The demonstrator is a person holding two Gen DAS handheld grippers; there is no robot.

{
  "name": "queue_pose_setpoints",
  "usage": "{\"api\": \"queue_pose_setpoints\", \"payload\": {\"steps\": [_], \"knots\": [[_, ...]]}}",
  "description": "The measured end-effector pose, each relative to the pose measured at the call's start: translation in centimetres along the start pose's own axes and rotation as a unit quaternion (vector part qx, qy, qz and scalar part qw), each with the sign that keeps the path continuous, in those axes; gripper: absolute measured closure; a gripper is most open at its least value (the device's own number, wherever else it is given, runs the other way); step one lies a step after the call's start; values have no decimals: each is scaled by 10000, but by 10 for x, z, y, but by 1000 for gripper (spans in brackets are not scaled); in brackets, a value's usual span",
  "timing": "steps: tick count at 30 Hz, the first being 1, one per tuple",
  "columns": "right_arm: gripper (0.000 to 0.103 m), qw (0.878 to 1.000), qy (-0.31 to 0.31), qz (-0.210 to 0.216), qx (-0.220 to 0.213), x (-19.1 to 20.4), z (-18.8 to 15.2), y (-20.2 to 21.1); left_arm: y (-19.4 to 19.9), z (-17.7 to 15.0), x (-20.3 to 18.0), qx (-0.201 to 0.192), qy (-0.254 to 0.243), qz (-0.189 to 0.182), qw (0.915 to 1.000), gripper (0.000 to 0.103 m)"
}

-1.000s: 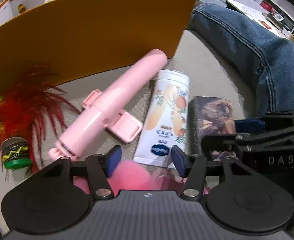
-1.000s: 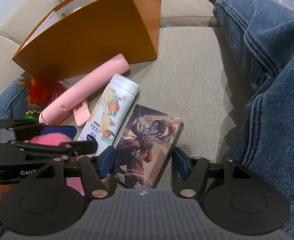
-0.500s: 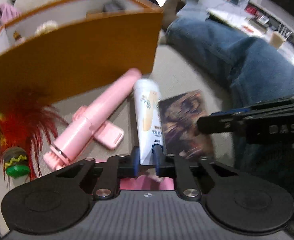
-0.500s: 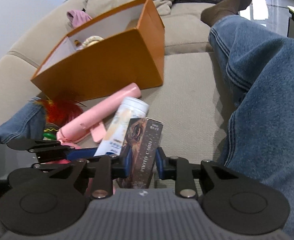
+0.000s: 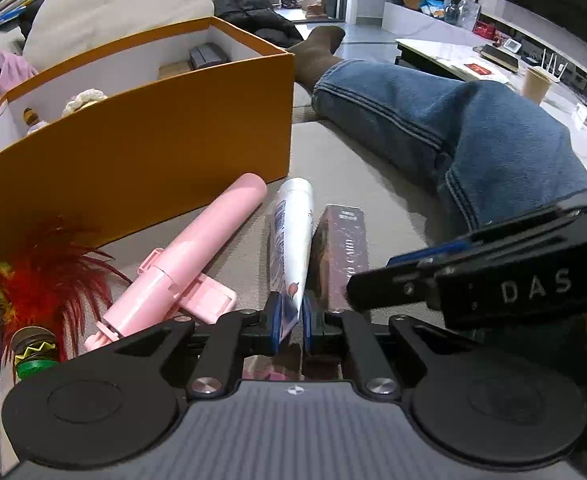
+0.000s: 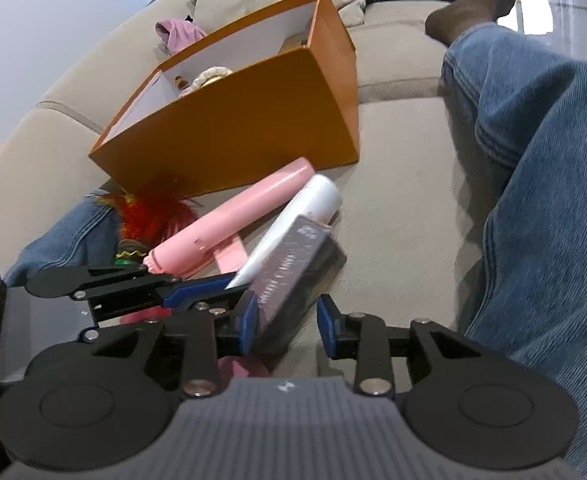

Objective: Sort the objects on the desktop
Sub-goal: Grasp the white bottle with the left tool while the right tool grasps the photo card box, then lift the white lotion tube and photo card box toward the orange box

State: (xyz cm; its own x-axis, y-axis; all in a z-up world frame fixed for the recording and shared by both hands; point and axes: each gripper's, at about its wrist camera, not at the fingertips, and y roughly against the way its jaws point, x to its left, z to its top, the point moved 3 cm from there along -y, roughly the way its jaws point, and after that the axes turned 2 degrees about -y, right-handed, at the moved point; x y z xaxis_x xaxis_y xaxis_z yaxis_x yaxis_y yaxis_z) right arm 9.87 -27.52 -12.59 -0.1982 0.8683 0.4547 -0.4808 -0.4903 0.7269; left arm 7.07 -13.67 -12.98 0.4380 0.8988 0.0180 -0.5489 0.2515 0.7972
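Note:
My left gripper (image 5: 291,322) is shut on the flat end of a white tube (image 5: 291,236), which also shows in the right wrist view (image 6: 293,216). My right gripper (image 6: 287,324) is open; a dark card box (image 6: 293,268) stands on edge between its blue pads, leaning on the left pad. The box also shows beside the tube in the left wrist view (image 5: 341,248). A pink selfie stick (image 5: 189,264) lies left of the tube. An open orange box (image 5: 133,148) stands behind, with small items inside.
A red feather toy (image 5: 49,276) and a small green-based figure (image 5: 35,352) lie at the left. A person's jeans leg (image 5: 445,128) lies across the right of the beige sofa seat (image 6: 405,184). Cushions stand behind the orange box.
My left gripper closed on the white tube and lifted its end. My right gripper closed on the card box, stood it on edge, then opened again.

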Motion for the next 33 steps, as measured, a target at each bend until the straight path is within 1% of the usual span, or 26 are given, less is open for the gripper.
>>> {"api": "queue_pose_setpoints", "payload": {"steps": [2,6,9,13,15,18,20,24,27,28,29,33], "knots": [[67,10000,-58,-5,-11,0,3,0,-3,2,-2,4,-28,-1,10000,92],[67,9992,-369,113,42,-1,14,-5,-8,2,-4,18,-157,39,9999,92],[66,9987,-454,34,208,1,14,-13,-15,-3,-1,185,-168,87,9996,92],[61,9977,-460,-65,493,4,5,-25,-21,-8,3,342,-106,42,9994,92],[62,9970,-489,-123,591,4,1,-31,-23,-9,2,360,-171,91,9992,92],[71,9966,-572,-261,536,0,1,-28,-12,-8,7,120,-69,119,9998,97],[78,9966,-587,-376,442,-3,2,-21,-1,-3,11,-114,-21,190,9998,98],[79,9971,-473,-565,207,-7,7,-7,17,11,20,-503,87,213,9985,98],[79,9965,-510,-652,68,-11,14,3,33,29,29,-783,129,220,9966,98],[79,9965,-483,-682,-12,-12,17,8,39,37,32,-896,153,218,9956,100],[79,9964,-438,-719,-103,-12,21,13,45,44,36,-995,197,195,9947,103],[79,9959,-197,-765,-444,-6,37,39,64,72,46,-1359,357,49,9901,103]]}}
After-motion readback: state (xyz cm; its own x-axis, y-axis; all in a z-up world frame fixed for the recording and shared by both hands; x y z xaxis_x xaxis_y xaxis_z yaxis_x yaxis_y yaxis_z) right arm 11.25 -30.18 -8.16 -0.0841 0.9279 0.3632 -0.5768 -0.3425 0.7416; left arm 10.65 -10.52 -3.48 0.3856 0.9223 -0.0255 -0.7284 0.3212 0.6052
